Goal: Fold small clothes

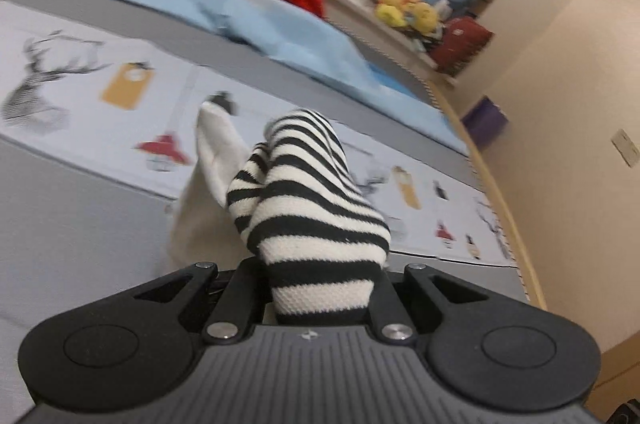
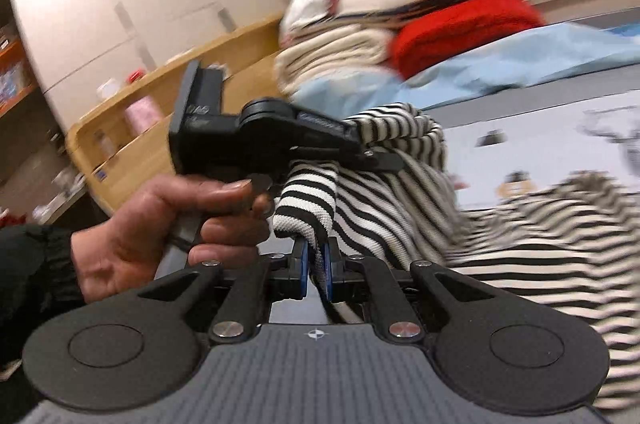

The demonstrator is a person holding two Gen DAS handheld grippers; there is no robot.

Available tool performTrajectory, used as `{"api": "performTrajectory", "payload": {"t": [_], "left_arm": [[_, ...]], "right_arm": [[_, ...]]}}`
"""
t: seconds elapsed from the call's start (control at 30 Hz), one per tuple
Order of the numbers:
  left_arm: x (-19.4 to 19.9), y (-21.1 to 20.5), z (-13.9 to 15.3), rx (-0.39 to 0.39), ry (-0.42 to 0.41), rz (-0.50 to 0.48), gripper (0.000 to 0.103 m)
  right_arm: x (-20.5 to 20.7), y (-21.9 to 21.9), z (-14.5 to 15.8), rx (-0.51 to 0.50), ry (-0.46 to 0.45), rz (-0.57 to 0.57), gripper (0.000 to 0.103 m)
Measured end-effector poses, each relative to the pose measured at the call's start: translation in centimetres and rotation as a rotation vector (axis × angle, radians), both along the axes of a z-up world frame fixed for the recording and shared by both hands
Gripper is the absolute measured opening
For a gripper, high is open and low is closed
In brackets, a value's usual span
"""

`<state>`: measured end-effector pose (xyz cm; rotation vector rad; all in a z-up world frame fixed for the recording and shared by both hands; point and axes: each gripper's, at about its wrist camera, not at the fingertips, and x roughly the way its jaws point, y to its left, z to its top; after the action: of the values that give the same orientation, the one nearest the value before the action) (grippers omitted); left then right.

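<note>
A black-and-white striped knit garment is bunched up between the fingers of my left gripper, which is shut on it; its white inside shows to the left. In the right wrist view my right gripper is shut on an edge of the same striped garment, its blue pads pinching the fabric. The left gripper with the hand on it sits just ahead, also clamped on the garment. The rest of the garment trails right, lifted above the bed.
The bed has a grey and white printed sheet and a light blue cloth. A pile of folded clothes with a red one lies behind. A wooden shelf unit stands at the left; a wall is beyond the bed edge.
</note>
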<state>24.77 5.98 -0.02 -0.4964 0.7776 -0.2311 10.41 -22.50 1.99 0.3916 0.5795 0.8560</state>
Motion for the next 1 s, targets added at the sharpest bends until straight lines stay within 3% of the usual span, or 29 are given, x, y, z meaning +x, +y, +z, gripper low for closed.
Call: {"api": "performTrajectory", "payload": {"t": [0.03,0.07,0.1,0.17,0.3,0.4,0.47,0.53,0.63,0.7,0.8,0.87,0.9,1.0], "left_arm": [[0.3,-1.5,0.1,-0.018,-0.009,-0.015,0.011],[0.5,-2.8,0.2,-0.043,-0.018,-0.041,0.019],[0.8,-4.2,0.2,-0.077,-0.026,-0.075,0.036],[1.0,-6.3,0.3,-0.135,-0.041,-0.136,0.044],[1.0,-8.8,0.0,-0.097,-0.047,-0.210,0.044],[0.9,-7.9,0.0,-0.105,-0.060,-0.195,0.045],[1.0,-7.2,-0.3,-0.109,-0.040,-0.184,0.045],[1.2,-6.5,-0.9,-0.072,0.006,-0.183,0.045],[1.3,-6.1,-1.7,0.012,0.067,-0.194,0.045],[1.1,-5.9,-2.2,0.051,0.090,-0.209,0.043],[0.6,-4.7,-2.7,0.080,0.098,-0.220,0.043],[0.5,-4.5,-3.0,0.093,0.106,-0.231,0.043],[0.3,-4.4,-3.1,0.103,0.113,-0.238,0.043],[0.2,-4.2,-3.4,0.131,0.143,-0.267,0.043]], "right_arm": [[0.0,-1.4,0.1,-0.005,-0.001,-0.038,0.008],[-0.1,-3.2,0.2,-0.011,-0.003,-0.090,0.008],[-0.3,-4.5,0.1,-0.015,-0.002,-0.132,0.007],[-0.4,-7.6,0.0,-0.031,0.011,-0.244,0.007],[0.4,-12.1,-1.6,-0.082,0.134,-0.401,0.006],[1.9,-13.2,-4.2,-0.222,0.293,-0.476,0.002],[2.6,-13.7,-5.7,-0.245,0.384,-0.510,0.002],[3.2,-13.6,-6.3,-0.318,0.417,-0.559,0.002],[3.7,-14.5,-7.1,-0.296,0.508,-0.636,0.006],[3.8,-15.1,-6.8,-0.276,0.490,-0.678,0.007],[4.7,-15.8,-5.8,-0.243,0.410,-0.653,0.013],[6.2,-15.7,-5.2,-0.246,0.360,-0.572,0.035],[7.1,-15.3,-5.5,-0.272,0.345,-0.513,0.051],[9.2,-14.8,-7.6,-0.323,0.430,-0.394,0.053]]}}
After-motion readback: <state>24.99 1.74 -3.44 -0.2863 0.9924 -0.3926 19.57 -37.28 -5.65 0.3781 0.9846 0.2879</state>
